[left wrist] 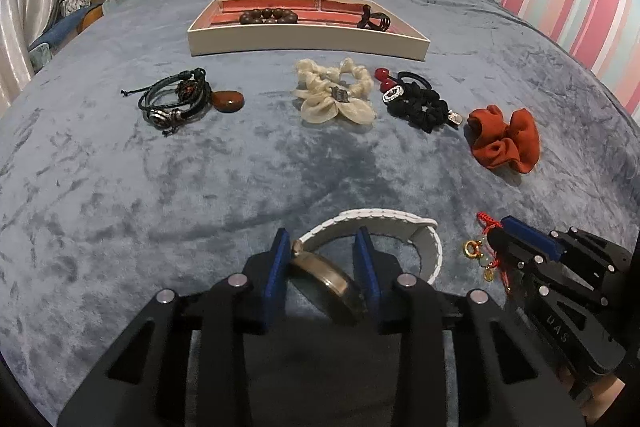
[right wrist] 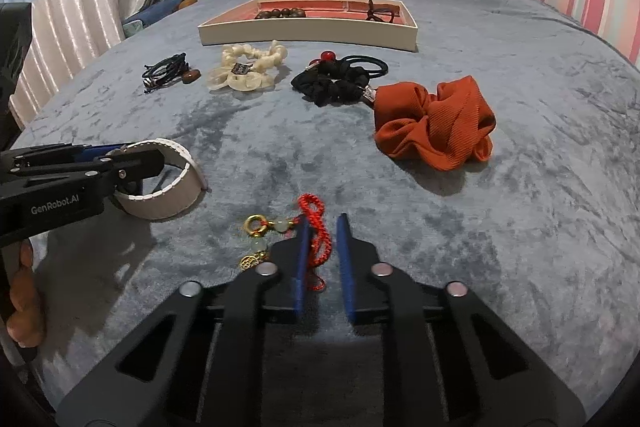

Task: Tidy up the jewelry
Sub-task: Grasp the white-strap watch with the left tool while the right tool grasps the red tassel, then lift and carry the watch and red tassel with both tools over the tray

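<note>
My left gripper (left wrist: 323,247) has its jaws around a watch (left wrist: 326,281) with a white strap (left wrist: 384,223), touching its round case on both sides; it also shows in the right wrist view (right wrist: 120,157), with the strap (right wrist: 176,193). My right gripper (right wrist: 323,227) straddles a red cord bracelet (right wrist: 318,233) with gold and jade charms (right wrist: 256,227); its left pad touches the cord, a gap remains on the right. In the left wrist view the right gripper (left wrist: 500,231) is beside the charms (left wrist: 474,251). A cream tray (left wrist: 308,41) (right wrist: 308,31) holds a wooden bead bracelet (left wrist: 268,17) and a dark clip (left wrist: 372,19).
On the blue-grey bedspread lie black cord bracelets with a brown stone (left wrist: 180,99), a cream scrunchie (left wrist: 336,93), black scrunchie and hair ties with red beads (left wrist: 416,99), and a rust-orange scrunchie (left wrist: 504,139) (right wrist: 436,123). Pillows and pink headboard stand behind the tray.
</note>
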Demonstrator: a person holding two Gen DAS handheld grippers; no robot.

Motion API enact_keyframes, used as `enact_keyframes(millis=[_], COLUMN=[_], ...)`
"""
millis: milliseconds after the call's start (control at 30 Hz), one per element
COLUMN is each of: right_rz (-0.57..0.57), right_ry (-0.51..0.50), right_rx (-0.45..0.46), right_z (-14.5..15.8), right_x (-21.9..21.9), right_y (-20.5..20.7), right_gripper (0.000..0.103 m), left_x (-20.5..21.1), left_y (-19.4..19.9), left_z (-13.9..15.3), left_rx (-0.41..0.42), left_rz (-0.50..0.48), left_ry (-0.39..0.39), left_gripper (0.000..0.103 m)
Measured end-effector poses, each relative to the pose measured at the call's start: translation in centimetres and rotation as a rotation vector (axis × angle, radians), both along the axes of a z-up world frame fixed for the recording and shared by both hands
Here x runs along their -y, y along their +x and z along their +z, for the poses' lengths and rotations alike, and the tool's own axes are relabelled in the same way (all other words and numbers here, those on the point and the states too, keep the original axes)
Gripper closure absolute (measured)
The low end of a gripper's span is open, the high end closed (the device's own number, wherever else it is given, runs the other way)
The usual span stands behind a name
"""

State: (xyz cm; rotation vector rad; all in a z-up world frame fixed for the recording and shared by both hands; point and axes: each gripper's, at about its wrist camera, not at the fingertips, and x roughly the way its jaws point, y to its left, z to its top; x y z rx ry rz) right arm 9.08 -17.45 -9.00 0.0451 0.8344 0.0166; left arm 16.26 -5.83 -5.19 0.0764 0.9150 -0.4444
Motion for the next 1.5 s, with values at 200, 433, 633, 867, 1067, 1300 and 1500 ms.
enact_keyframes(millis=[200, 433, 633, 867, 1067, 1300, 1500], right_rz=[-0.002, -0.01, -0.011, -0.004, 0.002, 0.009, 0.005], right_ry=[0.012, 0.035, 0.031, 0.024, 0.023, 0.019, 0.025], right_rx=[0.007, 0.022, 0.05, 0.102, 0.142, 0.156, 0.148], right_z=[0.1, 0.7, 1.8, 4.0, 5.9, 6.5, 6.0], right_x=[0.2, 0.7, 1.0, 1.2, 1.4, 1.5, 1.7], right_y=[-0.1, -0.2, 0.5, 2.6, 5.1, 7.3, 8.1], right_gripper=[0.096, 0.097, 0.097, 0.097, 0.097, 0.097, 0.097], left_x=[0.0, -0.1, -0.4, -0.6, -1.3, -1.7, -2.0], left_y=[-0.1, -0.2, 0.1, 1.6, 3.6, 4.8, 5.1], left_z=[0.1, 0.4, 1.4, 2.9, 3.3, 3.8, 3.0], left_rx=[0.007, 0.011, 0.033, 0.056, 0.053, 0.074, 0.023], left_rz=[-0.001, 0.0, 0.003, 0.014, 0.033, 0.032, 0.037], left_ry=[0.001, -0.007, -0.015, -0.023, -0.039, -0.05, -0.044], left_gripper=[0.069, 0.069, 0.069, 0.089, 0.091, 0.102, 0.101])
